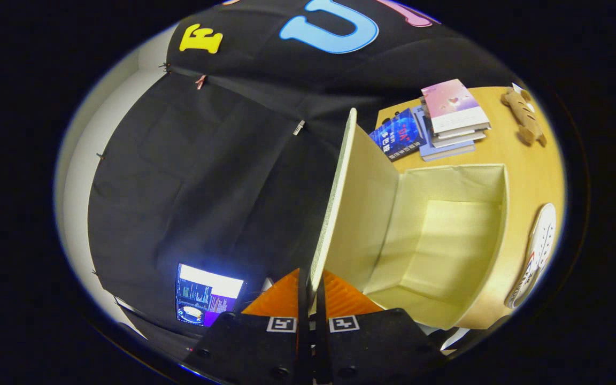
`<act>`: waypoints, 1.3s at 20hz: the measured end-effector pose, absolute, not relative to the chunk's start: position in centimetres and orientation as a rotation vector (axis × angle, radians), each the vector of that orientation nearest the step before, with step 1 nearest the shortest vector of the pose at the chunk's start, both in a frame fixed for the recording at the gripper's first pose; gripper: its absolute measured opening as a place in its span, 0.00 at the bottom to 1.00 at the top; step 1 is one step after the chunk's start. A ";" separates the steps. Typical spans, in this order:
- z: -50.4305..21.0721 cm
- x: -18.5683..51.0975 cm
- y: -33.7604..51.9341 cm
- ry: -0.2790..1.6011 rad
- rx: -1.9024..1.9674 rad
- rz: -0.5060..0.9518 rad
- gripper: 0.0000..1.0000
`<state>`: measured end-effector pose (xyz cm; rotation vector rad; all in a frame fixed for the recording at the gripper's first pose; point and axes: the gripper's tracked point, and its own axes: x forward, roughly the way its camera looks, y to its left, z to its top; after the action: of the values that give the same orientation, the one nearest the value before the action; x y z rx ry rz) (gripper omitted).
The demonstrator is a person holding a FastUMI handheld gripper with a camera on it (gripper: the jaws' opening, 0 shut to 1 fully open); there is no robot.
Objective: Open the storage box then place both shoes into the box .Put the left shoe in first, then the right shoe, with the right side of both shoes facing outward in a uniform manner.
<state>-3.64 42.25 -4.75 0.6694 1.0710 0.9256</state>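
In the gripper view the gripper [310,291] has its fingers closed almost together on the edge of the lid [340,203] — raised upright from the storage box [447,240], which stands open on the wooden table [522,160]. One shoe [535,254] lies just beside the box; books [449,120] lie beyond it.

A wooden surface [522,160] carries a stack of books [455,120], the top one with a pink cover. Just beside the stack lies a blue book [398,135], flat on the wood. Near the far corner rests a small brown plush toy [524,117]. Off to the other side, low against the black cloth, a lit screen [206,294] glows.
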 end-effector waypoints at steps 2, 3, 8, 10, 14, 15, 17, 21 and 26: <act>-4.6 -3.8 44.9 1.070 0.656 0.937 0.08; -4.6 -3.9 46.2 1.073 0.654 0.941 0.08; -5.5 -3.9 51.5 1.104 0.644 0.929 0.07; -5.9 -3.9 53.0 1.108 0.635 0.918 0.07; -6.8 -3.9 54.7 1.101 0.595 0.916 0.10; -6.8 -3.6 54.4 1.096 0.586 0.912 0.11; -7.2 -3.2 53.8 1.084 0.569 0.898 0.39; -7.7 -1.9 51.7 1.033 0.535 0.865 0.97; -7.1 0.4 44.3 0.911 0.448 0.809 0.97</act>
<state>0.35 44.30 -7.06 0.4477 0.9109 0.8093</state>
